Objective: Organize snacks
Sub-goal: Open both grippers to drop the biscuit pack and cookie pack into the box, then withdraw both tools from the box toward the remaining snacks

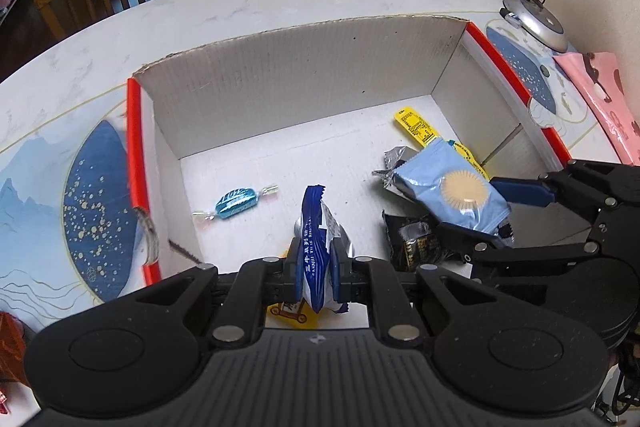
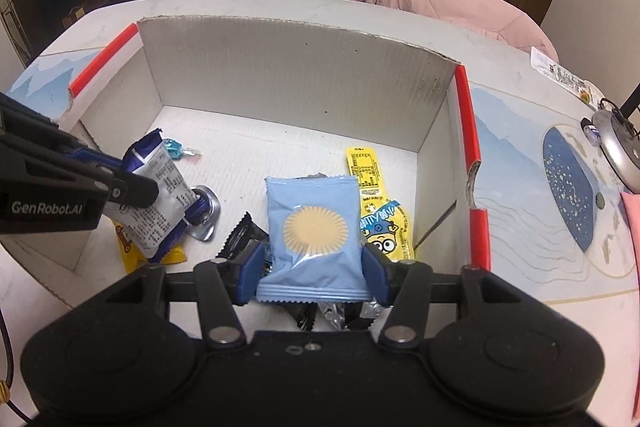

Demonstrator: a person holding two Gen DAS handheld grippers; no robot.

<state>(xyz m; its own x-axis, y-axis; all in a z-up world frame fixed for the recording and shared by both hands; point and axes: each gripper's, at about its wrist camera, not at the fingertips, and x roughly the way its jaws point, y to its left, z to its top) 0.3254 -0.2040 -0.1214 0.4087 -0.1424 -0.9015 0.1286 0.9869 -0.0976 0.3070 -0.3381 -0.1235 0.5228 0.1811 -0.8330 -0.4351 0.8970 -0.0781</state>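
Left wrist view: left gripper jaws pinched narrow on dark-blue snack packet, right gripper jaws clamped wider across light-blue sun-print packet, both held over cardboard box, apparently for dropping beside wrapped candy ahead.

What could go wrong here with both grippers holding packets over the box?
1. The right gripper pinches only the light blue packet's bottom corners; it could slip out.
2. The left gripper squeezes the dark blue packet narrow, possibly crushing its contents.
3. Both grippers crowd the box's near side, so releases may pile snacks or bump fingers.
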